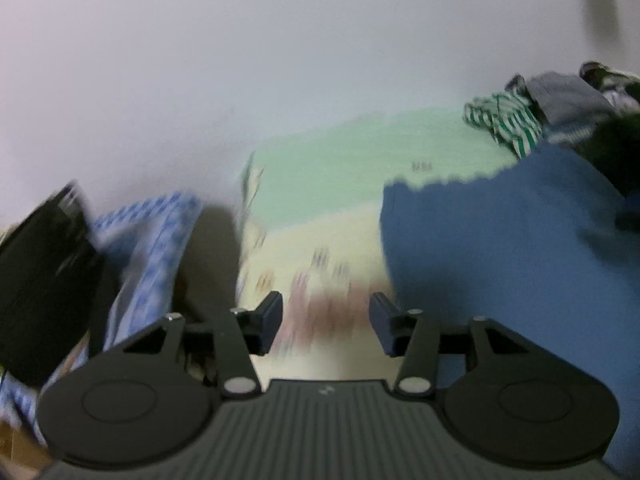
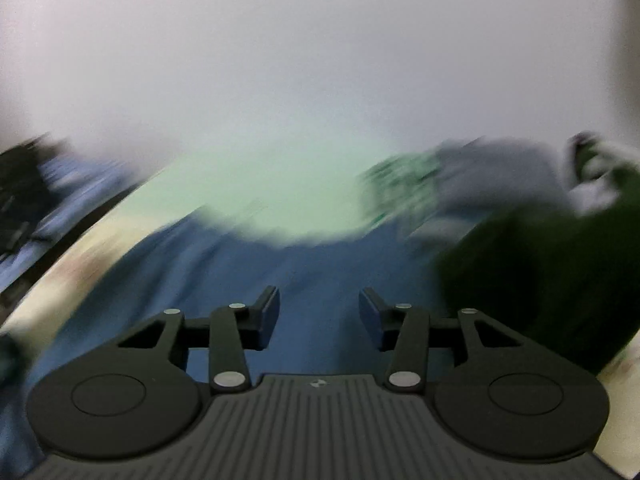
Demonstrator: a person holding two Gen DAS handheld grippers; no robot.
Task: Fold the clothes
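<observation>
Left wrist view — smooth blue garment (image 1: 500,260) on pastel bedsheet (image 1: 340,168), both claws (image 1: 326,326) (image 2: 319,318) wide apart, empty.

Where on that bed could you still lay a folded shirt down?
The pale green sheet lies bare between the blue garment and the wall. The far right is crowded with the striped green-white cloth and grey clothes.

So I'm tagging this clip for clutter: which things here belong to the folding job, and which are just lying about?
Job:
- blue garment, spread out
- green striped garment, crumpled
- grey garment
- dark green garment
- left gripper and right gripper, both open

Lying about:
- black object, unidentifiable
- blue checked cloth
</observation>
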